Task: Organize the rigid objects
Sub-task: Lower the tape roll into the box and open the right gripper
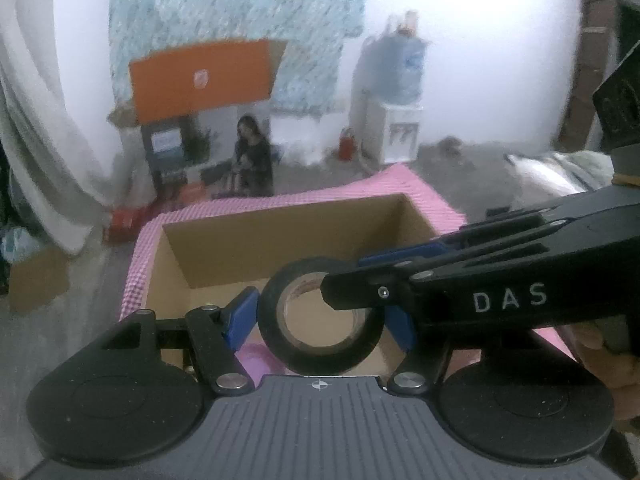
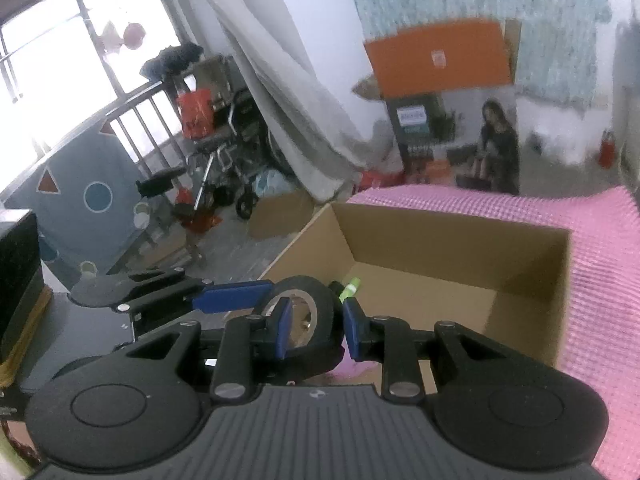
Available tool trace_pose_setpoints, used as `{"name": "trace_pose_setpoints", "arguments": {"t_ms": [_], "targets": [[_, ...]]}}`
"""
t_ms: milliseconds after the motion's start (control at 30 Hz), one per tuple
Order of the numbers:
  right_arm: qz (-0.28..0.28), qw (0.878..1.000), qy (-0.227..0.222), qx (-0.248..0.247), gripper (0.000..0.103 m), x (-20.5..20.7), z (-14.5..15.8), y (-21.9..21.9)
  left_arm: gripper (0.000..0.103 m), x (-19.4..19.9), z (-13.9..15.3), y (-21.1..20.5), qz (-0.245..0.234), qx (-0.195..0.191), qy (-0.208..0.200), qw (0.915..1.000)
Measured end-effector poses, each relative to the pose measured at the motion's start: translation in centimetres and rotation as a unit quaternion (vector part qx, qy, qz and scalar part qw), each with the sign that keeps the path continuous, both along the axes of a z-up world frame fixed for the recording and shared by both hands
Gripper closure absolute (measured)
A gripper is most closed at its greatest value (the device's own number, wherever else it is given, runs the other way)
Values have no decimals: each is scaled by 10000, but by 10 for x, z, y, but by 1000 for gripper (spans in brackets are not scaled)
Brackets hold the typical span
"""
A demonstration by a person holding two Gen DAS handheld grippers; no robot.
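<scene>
A black tape roll (image 1: pixel 320 316) hangs upright over the near edge of an open cardboard box (image 1: pixel 248 240) on a pink checked cloth (image 1: pixel 424 196). My left gripper (image 1: pixel 320 320) spans the roll, its blue pads (image 1: pixel 240 316) a little apart from it. My right gripper (image 1: pixel 360 280) comes in from the right and pinches the roll's wall. In the right wrist view my right gripper (image 2: pixel 314 324) is shut on the tape roll (image 2: pixel 316 308), one pad inside the hole, one outside. The left gripper's blue finger (image 2: pixel 232 296) lies beside the roll. A green object (image 2: pixel 349 289) lies in the box (image 2: pixel 460 280).
An orange box (image 1: pixel 200 76) and a poster stand against the far wall. A water dispenser (image 1: pixel 394 128) stands further right. A window railing, a wheelchair (image 2: pixel 228 160) and a curtain fill the left of the right wrist view. A dark box (image 2: pixel 16 280) sits at far left.
</scene>
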State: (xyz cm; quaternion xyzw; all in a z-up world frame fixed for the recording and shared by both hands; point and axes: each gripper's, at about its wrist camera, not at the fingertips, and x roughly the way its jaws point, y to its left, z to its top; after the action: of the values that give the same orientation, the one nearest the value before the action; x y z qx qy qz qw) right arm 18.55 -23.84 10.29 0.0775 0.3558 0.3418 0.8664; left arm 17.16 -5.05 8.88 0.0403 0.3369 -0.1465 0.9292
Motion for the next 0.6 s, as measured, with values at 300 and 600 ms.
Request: {"name": "trace_pose_setpoints", "arguments": {"t_ms": [300,600], "targets": [[98,9919,1256,-171,73,118,-49,30,36,107,-44,18,-71,273,1447,9891],[45,9762,2162,-147,73,181,-113,40,38,153,-90,20,-105,439,2172,9751]]}}
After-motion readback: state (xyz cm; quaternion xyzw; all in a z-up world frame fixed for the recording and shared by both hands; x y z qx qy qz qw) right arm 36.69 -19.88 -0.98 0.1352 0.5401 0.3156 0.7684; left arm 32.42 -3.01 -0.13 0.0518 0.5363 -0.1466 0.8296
